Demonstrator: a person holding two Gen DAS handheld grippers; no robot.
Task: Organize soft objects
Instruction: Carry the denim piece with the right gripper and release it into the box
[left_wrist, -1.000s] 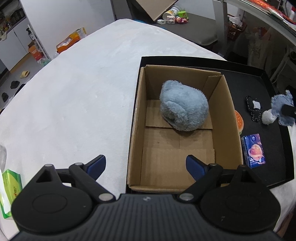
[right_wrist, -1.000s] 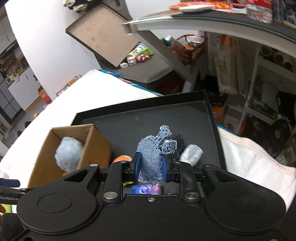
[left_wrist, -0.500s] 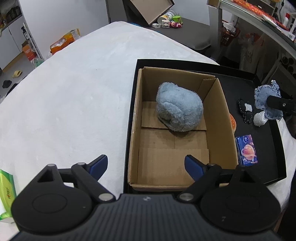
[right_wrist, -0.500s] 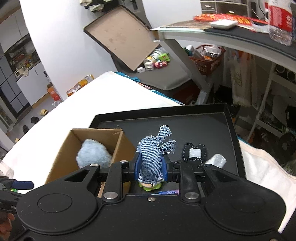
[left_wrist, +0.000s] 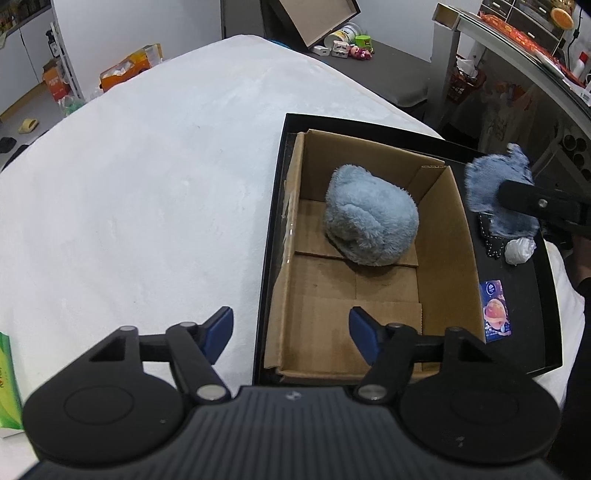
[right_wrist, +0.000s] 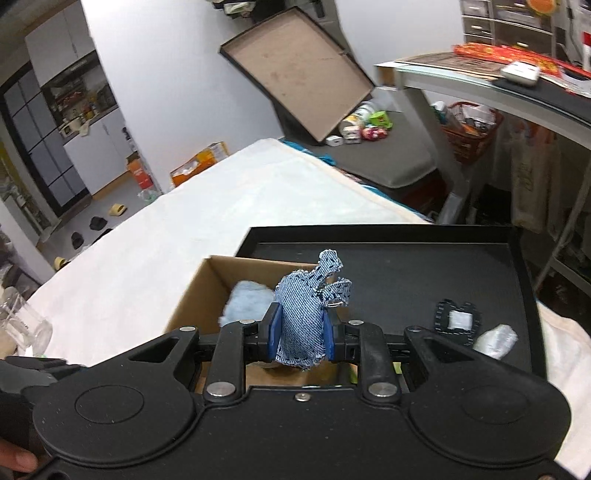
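**Denim toy clamped over the box, left tongs empty**

The right tongs (right_wrist: 300, 334) are clamped on a denim toy (right_wrist: 306, 314), which stands up between the blue pads at the centre of the right wrist view, above the near edge of the cardboard box (right_wrist: 199, 295). In the left wrist view the same toy (left_wrist: 495, 192) hangs at the right edge of the frame, just beyond the box's right wall and over the black tray (left_wrist: 546, 332).

The left tongs (left_wrist: 291, 332) stand apart with nothing between them; their jaws have just been closing. They hover at the bottom of the frame over the near left corner of the cardboard box (left_wrist: 450, 258). Inside the box, toward its far end, lies a fluffy light-blue plush (left_wrist: 369, 221).

On the tray, right of the box, lie a dark beaded piece (right_wrist: 458, 321), a white crumpled lump (right_wrist: 495, 341) and a small blue packet (left_wrist: 496, 314).

The tray rests on a white cloth-covered tabletop (left_wrist: 147, 184). At the lower left is a green packet (left_wrist: 9, 387). Behind are a grey bench with small toys, a leaning flat box lid, and cluttered shelves.
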